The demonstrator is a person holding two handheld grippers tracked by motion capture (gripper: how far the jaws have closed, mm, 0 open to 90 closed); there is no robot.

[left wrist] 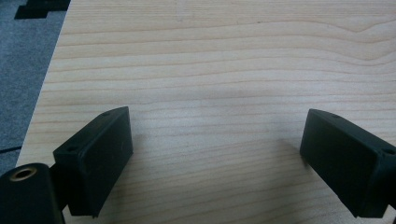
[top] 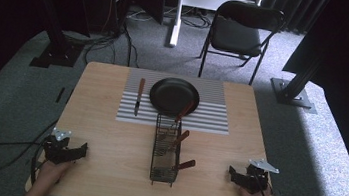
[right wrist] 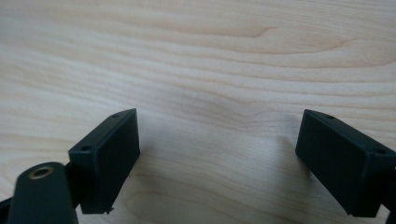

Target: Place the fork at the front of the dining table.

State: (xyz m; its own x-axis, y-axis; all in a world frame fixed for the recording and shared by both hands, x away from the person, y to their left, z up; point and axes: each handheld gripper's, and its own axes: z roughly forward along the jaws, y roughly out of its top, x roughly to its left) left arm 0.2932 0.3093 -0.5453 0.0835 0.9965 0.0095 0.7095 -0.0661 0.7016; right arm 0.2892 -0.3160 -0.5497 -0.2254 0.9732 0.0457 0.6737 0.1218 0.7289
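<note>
A: Pale wood worktop (top: 105,155) carried everything; grey carpet and a folding chair (top: 238,33) lay beyond it. Nearest the person, the left tool (top: 79,150) rested by the near left corner and the right tool (top: 231,174) by the near right, each in a hand.

B: State of the tools?

A: Both stood wide apart, jaws spread. In the left gripper view the left tool (left wrist: 215,154) had only bare wood grain between its jaws; same for the right tool (right wrist: 217,154) in the right gripper view. Neither held or touched any object.

B: And the work?

A: Between them, well apart from either, stood a wire caddy (top: 165,150) with three wooden-handled utensils (top: 181,137) leaning out to the right. Farther on, a striped mat (top: 210,115) bore a black plate (top: 174,95), with one knife (top: 139,96) already lying left of it.

B: So, laying out cutlery, I'd judge.

A: Likely. Right tool sat on the side the handles leaned toward. Best to close on a handle across its width, lift straight up clear of the wire, and steady the caddy with the left if it tipped.
</note>
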